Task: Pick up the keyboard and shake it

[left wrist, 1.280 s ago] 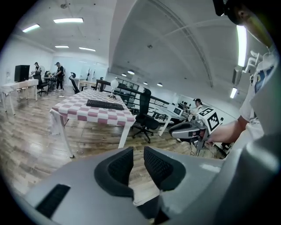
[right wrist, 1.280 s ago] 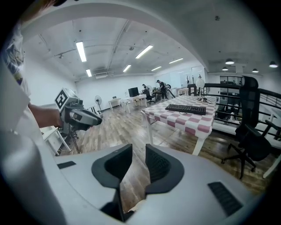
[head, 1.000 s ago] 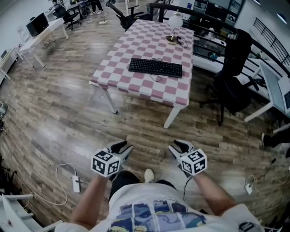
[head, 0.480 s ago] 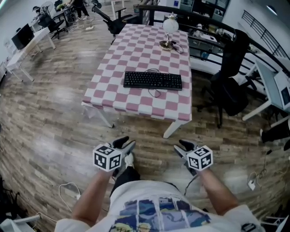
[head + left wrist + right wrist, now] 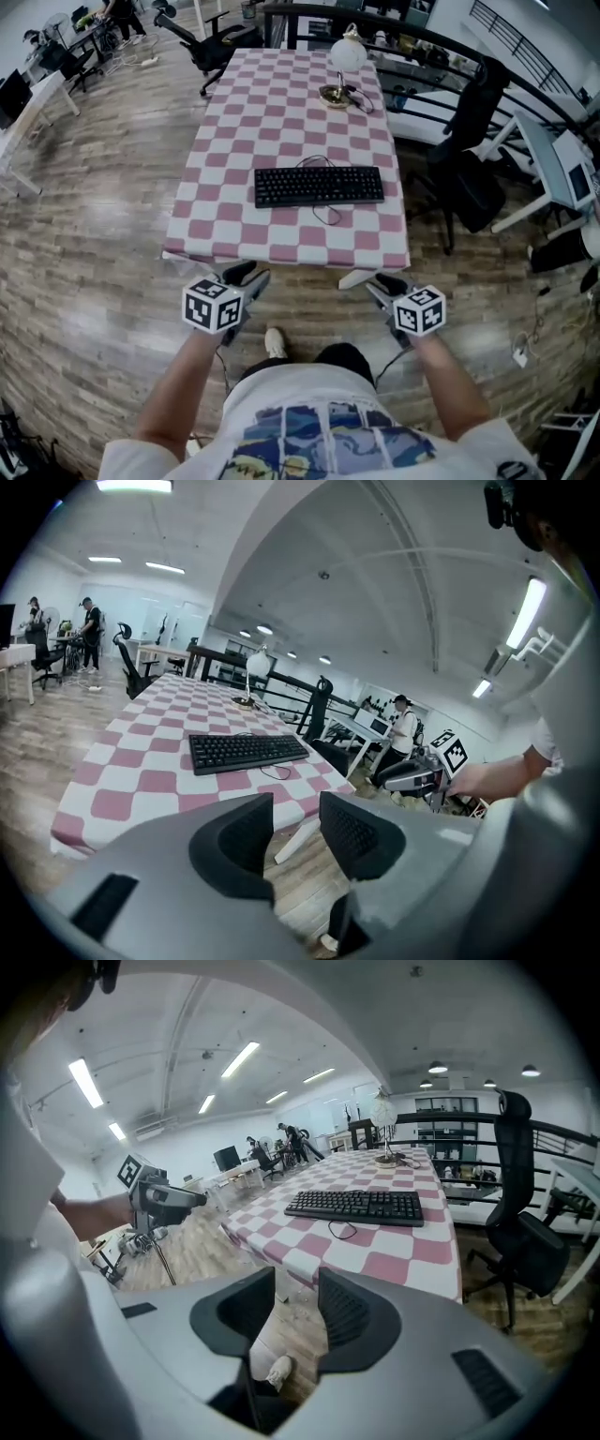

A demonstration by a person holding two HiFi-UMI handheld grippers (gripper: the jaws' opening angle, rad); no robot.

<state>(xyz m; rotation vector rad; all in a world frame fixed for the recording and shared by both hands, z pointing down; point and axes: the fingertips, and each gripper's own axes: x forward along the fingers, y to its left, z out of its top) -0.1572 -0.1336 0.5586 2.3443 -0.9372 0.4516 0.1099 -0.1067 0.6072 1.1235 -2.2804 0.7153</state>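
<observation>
Head view, with the two gripper views. The task is at its outset, and no part of it is done. The keyboard (image 5: 319, 186) lies flat at mid-frame on the table (image 5: 281, 251), long side across the picture, and nothing touches it. Its thin cable (image 5: 325, 215) loops on the cloth just below it.

The left tongs (image 5: 248, 277) and the right tongs (image 5: 381, 284) are held low in the frame, just short of the table's near edge and well apart from the keyboard. In each gripper view the two dark pads stand apart with only floor and table edge showing between them, so both tongs are empty. What is left, by this reading, is the whole job: the reach over the near edge, the grip on the keyboard, the lift and the shake.

The table carries a pink-and-white checked cloth that hangs over its edges. A lamp (image 5: 342, 64) with a round white shade stands at the table's far end, at upper centre. The floor (image 5: 94, 244) is wood plank. A black office chair (image 5: 469, 141) stands to the right of the table, white desks (image 5: 23, 112) fill the upper left, and a few people (image 5: 91, 630) stand far off in the open, brightly lit room.
</observation>
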